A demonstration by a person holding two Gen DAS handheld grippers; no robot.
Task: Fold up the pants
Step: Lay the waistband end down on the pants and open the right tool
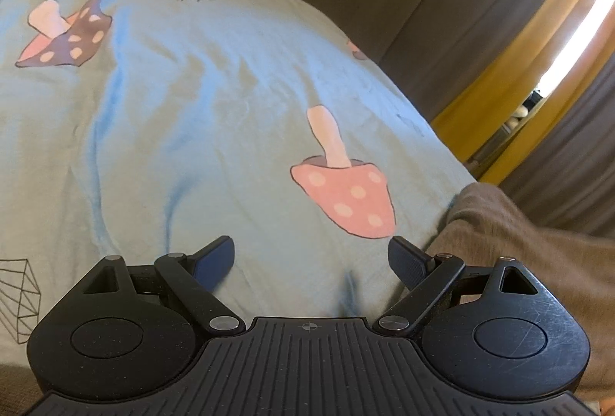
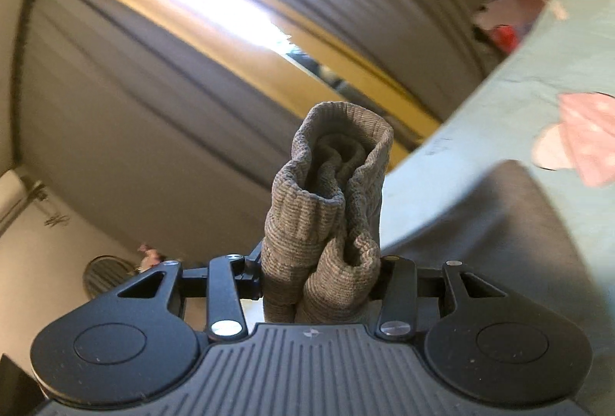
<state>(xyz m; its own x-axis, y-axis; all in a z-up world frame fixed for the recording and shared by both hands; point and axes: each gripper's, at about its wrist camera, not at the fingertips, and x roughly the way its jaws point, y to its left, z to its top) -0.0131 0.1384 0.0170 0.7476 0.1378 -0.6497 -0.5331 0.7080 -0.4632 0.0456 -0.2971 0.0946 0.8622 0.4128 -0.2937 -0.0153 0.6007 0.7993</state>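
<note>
Spreading across most of the left wrist view, the bed [image 1: 173,101] under its pale blue mushroom-print cover serves as the folding surface, broad and flat enough for laying cloth out. At about four o'clock in that view the pants [image 1: 511,243], a taupe knit heap, lie on the bed's edge, probably because one end is being lifted away from it. The left gripper [image 1: 310,256] hovers over bare cover near six o'clock, jaws spread wide and holding nothing, seemingly ready to take a second corner so the cloth can be stretched between two grips. In the right wrist view the right gripper [image 2: 321,279] is clamped on the bunched ribbed cuff [image 2: 334,193], which stands up toward twelve o'clock; a hem gives a firm hold for pulling a leg straight.
</note>
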